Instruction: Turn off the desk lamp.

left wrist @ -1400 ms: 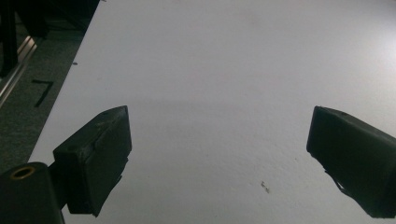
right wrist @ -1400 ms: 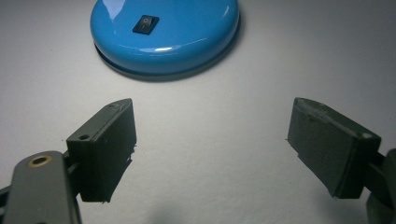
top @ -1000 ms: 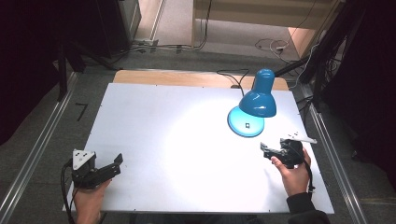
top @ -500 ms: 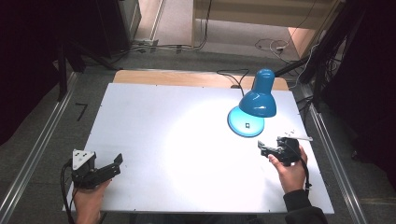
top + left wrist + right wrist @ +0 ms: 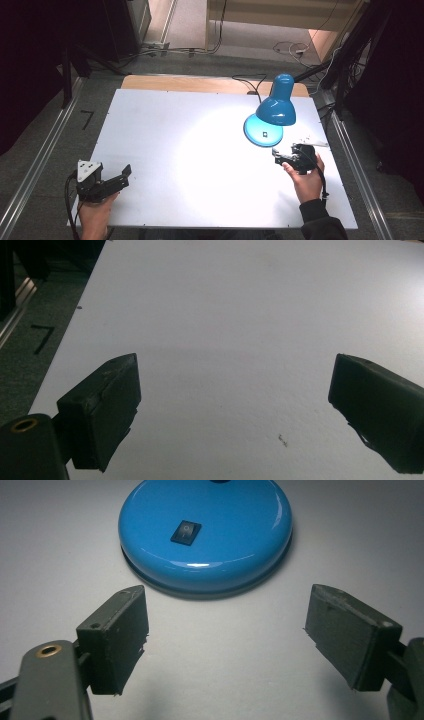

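A blue desk lamp (image 5: 276,109) stands at the table's right, lit and casting a bright pool on the white top. Its round blue base (image 5: 261,132) carries a small black rocker switch (image 5: 264,133). My right gripper (image 5: 278,156) lies just in front of the base, open, with nothing between its fingers. In the right gripper view the base (image 5: 205,545) and its switch (image 5: 185,532) sit straight ahead of the right gripper (image 5: 227,640), a short gap away. My left gripper (image 5: 124,174) rests open at the near left corner; in its own view the left gripper (image 5: 232,410) has bare table between its jaws.
The white table (image 5: 190,150) has a wooden strip (image 5: 190,82) along its far edge, where the lamp's black cable (image 5: 247,80) runs off. Metal rails (image 5: 37,170) flank both sides. Dark floor shows past the table's left edge (image 5: 40,335).
My right gripper has slid a little to the left, closer to the lamp's base. The left gripper and the lamp have stayed put.
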A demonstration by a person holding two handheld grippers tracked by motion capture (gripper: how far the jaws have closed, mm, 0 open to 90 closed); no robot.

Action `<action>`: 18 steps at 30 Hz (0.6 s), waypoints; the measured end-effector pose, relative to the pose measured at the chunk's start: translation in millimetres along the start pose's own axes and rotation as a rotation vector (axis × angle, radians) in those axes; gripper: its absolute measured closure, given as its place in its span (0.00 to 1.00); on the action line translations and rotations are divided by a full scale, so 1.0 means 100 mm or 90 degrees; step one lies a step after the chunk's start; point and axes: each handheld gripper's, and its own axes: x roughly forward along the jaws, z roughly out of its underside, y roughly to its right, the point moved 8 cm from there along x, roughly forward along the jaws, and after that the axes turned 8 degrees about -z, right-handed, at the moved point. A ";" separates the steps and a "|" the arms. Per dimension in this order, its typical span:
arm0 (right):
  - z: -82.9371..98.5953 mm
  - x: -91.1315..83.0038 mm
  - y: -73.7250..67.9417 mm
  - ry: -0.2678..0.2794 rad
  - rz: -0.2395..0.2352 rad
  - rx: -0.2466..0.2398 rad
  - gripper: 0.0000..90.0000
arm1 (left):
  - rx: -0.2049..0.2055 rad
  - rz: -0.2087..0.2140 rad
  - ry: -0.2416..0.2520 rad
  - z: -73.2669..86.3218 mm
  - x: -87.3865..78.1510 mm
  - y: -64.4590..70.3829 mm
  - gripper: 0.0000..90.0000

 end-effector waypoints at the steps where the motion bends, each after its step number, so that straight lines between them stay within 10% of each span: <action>1: -0.01 0.01 -0.01 0.000 0.001 -0.002 0.18 | 0.000 0.000 0.000 0.00 0.00 0.00 0.08; 18: -0.11 0.07 -0.10 0.017 -0.002 -0.006 0.26 | 0.001 0.002 0.000 0.00 0.00 0.00 0.08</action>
